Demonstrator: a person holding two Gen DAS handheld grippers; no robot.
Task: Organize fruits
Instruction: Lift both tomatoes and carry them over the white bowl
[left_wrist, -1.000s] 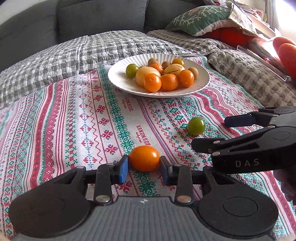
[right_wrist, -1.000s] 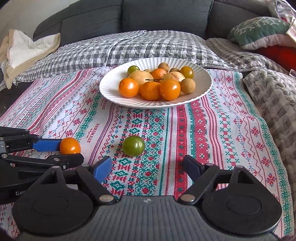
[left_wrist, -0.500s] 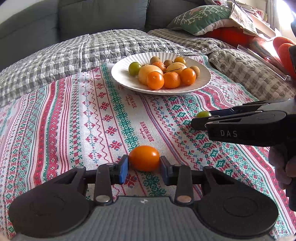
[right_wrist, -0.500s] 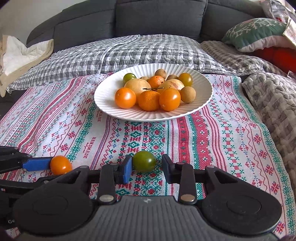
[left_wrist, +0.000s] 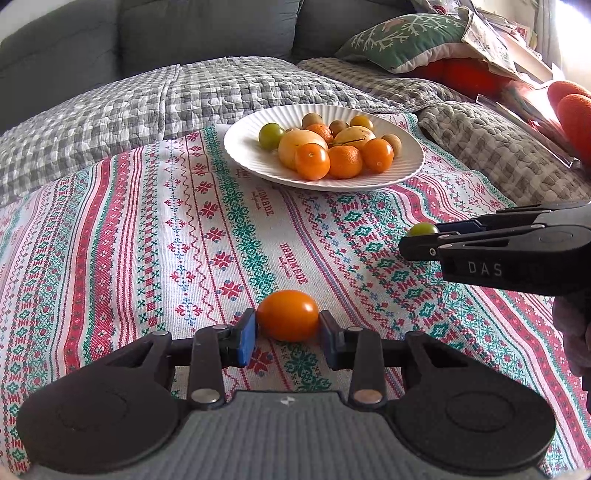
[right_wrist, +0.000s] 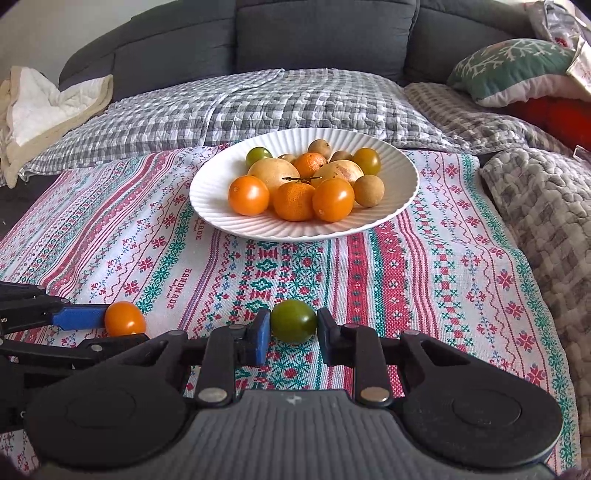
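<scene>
Since a second ago the right gripper (right_wrist: 293, 334) has come forward over the green tomato (right_wrist: 294, 320) and its jaws have just been closing; they now clamp the tomato between the blue pad and the black one, low against the cloth. Meanwhile the left gripper (left_wrist: 287, 336) has kept its hold, its pads pressed on either side of an orange tomato (left_wrist: 288, 315) that sits on the cloth directly ahead of its fingers. Seen from the left wrist, the right gripper reaches in from the right side with the green tomato (left_wrist: 423, 229) peeking out at its tip; seen from the right wrist, the left gripper (right_wrist: 122, 326) lies low to the left with its orange tomato (right_wrist: 125, 318). Both work over a patterned tablecloth (right_wrist: 424, 280) woven in red, green and white bands, spread on a grey checked quilt (right_wrist: 295, 99) that runs back to a dark grey sofa (right_wrist: 314, 33). Beyond each gripper, straight ahead, stands a white ribbed plate (right_wrist: 399, 173) heaped with orange, yellow, green and brown fruit, well apart from both held tomatoes, with bare cloth between. Farther off to the right a green snowflake cushion (right_wrist: 513, 66) rests on a red one, and to the far left a cream blanket (right_wrist: 40, 107) is bunched against the sofa arm.
</scene>
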